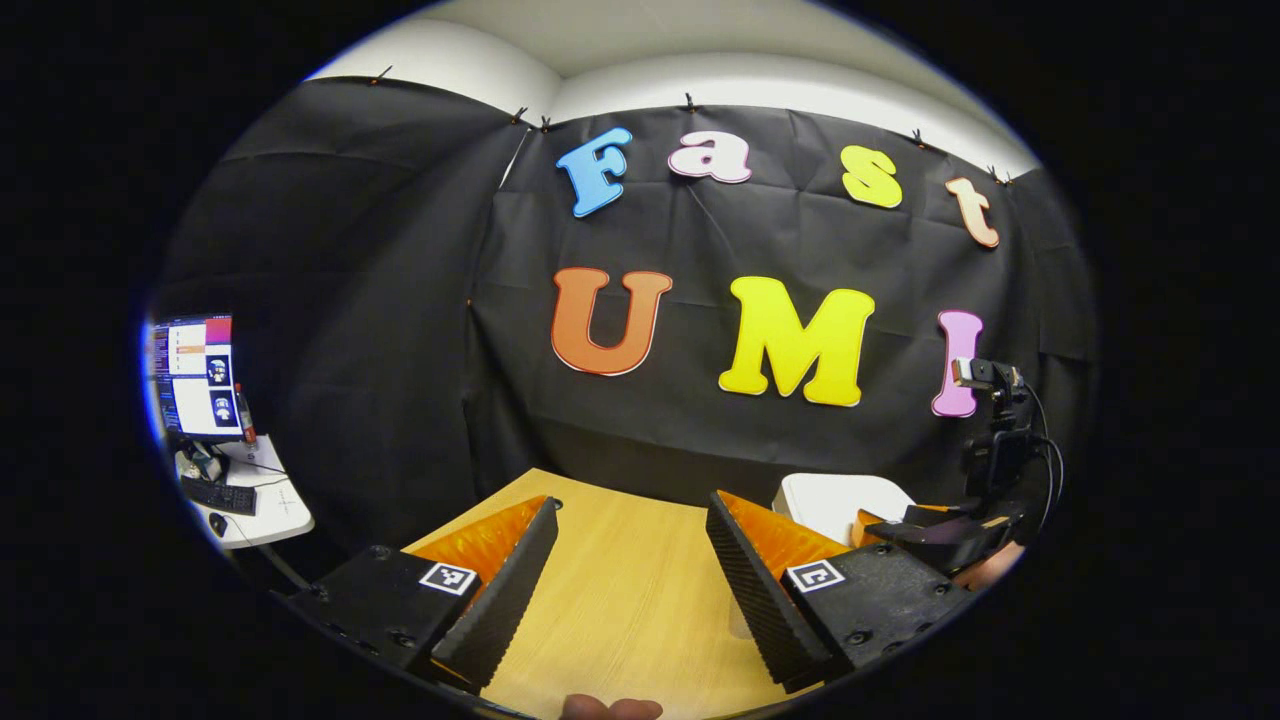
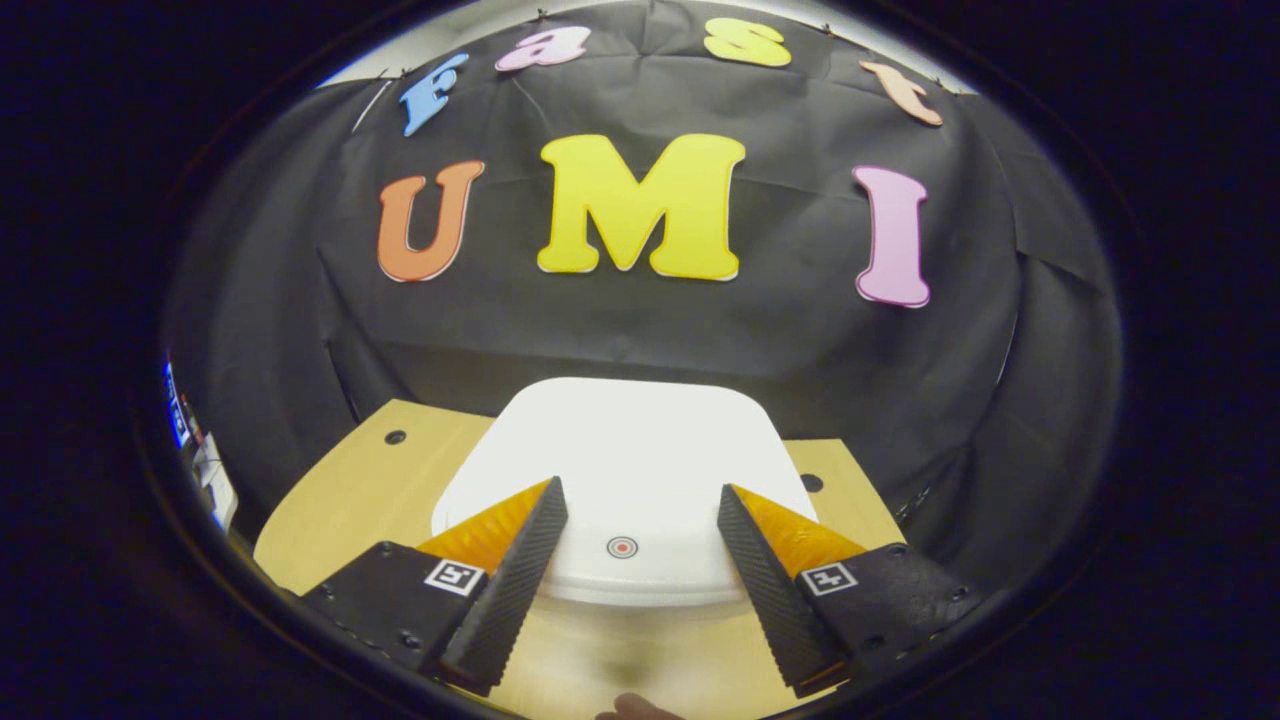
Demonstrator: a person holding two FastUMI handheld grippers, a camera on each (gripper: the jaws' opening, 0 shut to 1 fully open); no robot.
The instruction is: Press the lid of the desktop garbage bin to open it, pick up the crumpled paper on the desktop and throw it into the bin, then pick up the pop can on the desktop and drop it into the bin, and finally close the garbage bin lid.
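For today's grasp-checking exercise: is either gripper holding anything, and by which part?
Nothing is held. The left gripper is open over the bare wooden table; the right gripper is open above the closed white plastic bin lid.

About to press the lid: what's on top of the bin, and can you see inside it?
On the bin's white lid there is only a small red ring mark, between the open fingers of the right gripper. The lid is down, so the inside is covered.
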